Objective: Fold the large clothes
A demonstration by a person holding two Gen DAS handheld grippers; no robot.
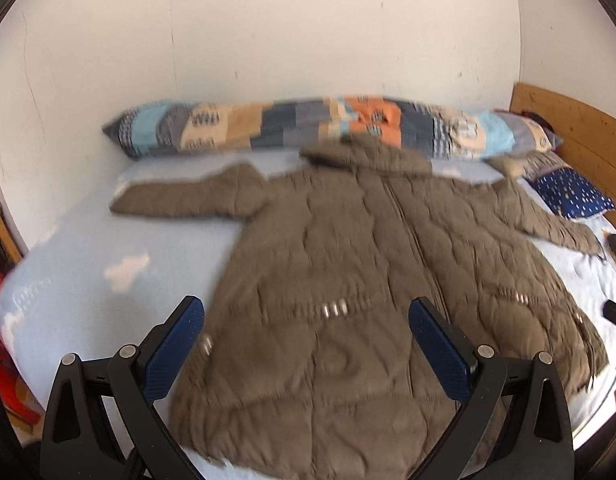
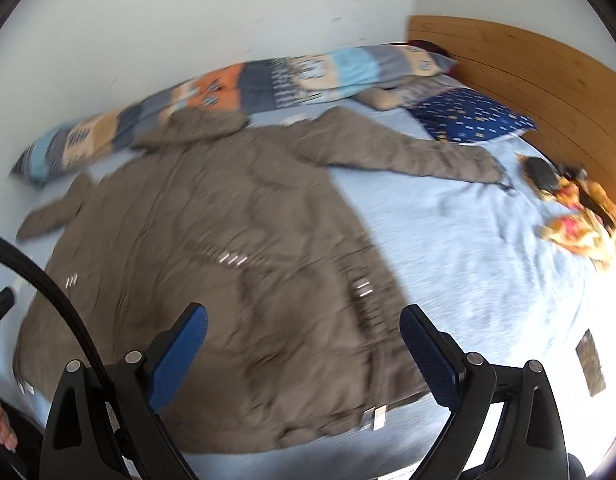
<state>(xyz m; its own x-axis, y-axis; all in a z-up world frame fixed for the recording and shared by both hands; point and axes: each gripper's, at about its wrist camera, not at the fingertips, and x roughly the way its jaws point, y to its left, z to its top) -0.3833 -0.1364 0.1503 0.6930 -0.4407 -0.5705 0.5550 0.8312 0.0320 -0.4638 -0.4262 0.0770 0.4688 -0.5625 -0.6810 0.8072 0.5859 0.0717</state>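
Note:
A large brown quilted coat (image 1: 348, 280) lies spread flat, front up, on a light blue bed (image 1: 88, 264), hood toward the wall and both sleeves stretched out sideways. It also shows in the right wrist view (image 2: 212, 248). My left gripper (image 1: 306, 316) is open and empty, held above the coat's lower hem. My right gripper (image 2: 304, 322) is open and empty, above the coat's lower right edge. Both views are motion-blurred.
A long patchwork pillow (image 1: 308, 128) lies along the wall behind the hood. A dark blue patterned pillow (image 2: 472, 118) sits by the wooden headboard (image 2: 528, 76). A yellow patterned cloth and a dark object (image 2: 580, 208) lie right of the sleeve. A black cable (image 2: 60, 300) crosses at left.

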